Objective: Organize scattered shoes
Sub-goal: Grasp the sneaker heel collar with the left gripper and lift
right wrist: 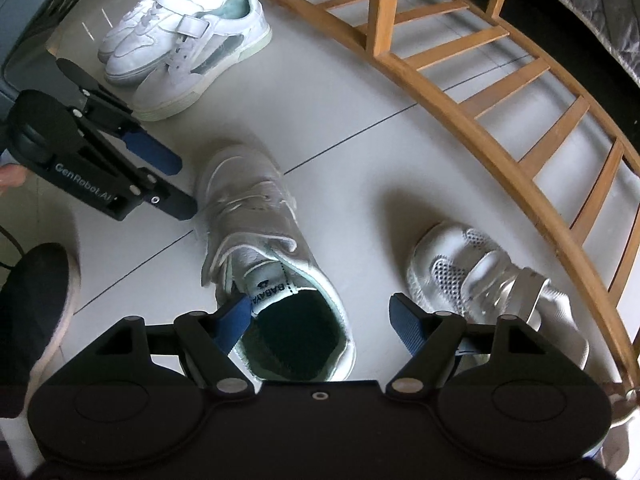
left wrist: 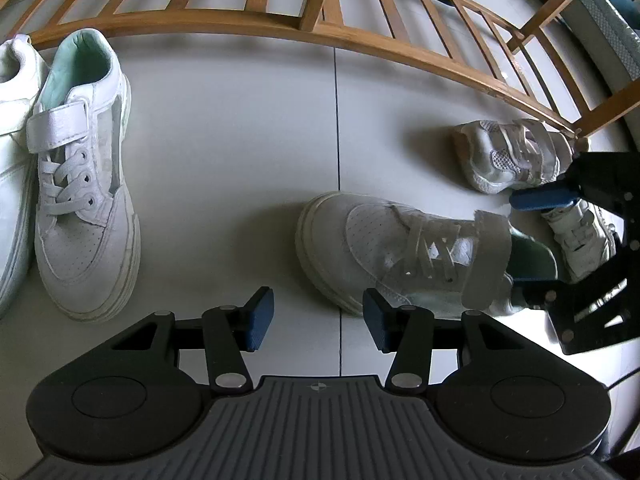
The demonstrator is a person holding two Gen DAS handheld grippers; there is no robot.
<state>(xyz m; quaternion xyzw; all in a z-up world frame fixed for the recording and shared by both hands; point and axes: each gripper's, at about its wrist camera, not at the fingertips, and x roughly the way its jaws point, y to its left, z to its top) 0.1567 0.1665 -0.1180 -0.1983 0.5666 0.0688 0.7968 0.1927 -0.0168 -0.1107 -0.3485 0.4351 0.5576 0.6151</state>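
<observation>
The wooden rack (right wrist: 500,92) runs along the grey floor (left wrist: 240,140). Both grippers point steeply down. The right gripper (right wrist: 320,320) stands released: one pad is at the collar of the white sneaker (right wrist: 260,240), the other is outside it and apart. This sneaker lies between the two grippers, with its toe away from the right gripper. It has a strap and a green lining. The left gripper (left wrist: 318,320) is released and empty.

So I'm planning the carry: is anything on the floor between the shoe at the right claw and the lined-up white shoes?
Nothing visible: bare grey floor separates the mint-lined white sneaker from the white sneaker row.
</observation>
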